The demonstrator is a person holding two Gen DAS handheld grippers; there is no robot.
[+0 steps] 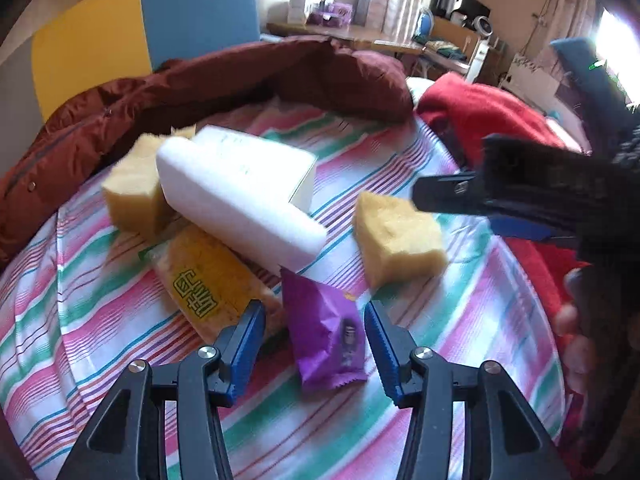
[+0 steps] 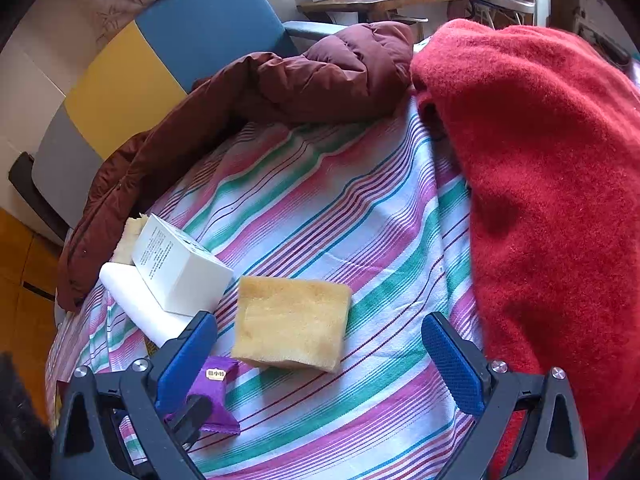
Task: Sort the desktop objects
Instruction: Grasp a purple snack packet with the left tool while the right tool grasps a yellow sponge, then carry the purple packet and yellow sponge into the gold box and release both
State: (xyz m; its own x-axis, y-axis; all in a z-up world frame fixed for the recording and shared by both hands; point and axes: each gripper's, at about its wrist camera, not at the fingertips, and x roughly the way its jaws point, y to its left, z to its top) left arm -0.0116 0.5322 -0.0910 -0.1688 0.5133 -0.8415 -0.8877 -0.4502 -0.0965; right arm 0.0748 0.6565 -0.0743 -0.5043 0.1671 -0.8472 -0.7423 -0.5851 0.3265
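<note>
A purple snack packet (image 1: 326, 336) lies on the striped cloth (image 1: 100, 320), between the blue pads of my left gripper (image 1: 313, 306). The pads stand apart from it, so the jaws are open. Beyond it lie a yellow snack packet (image 1: 208, 284), a white foam block (image 1: 240, 216), a white box (image 1: 256, 164) and two yellow sponges (image 1: 132, 188) (image 1: 400, 236). My right gripper (image 2: 320, 320) is wide open, one pad on each side of the nearer sponge (image 2: 288, 320), touching nothing. One of its fingers (image 1: 444, 196) shows at the right of the left wrist view.
A maroon padded jacket (image 2: 248, 92) rings the back and left of the cloth. A red blanket (image 2: 540, 180) is piled along the right. A blue and yellow chair back (image 1: 160, 28) stands behind. A person's hand (image 1: 572, 344) shows at the right edge.
</note>
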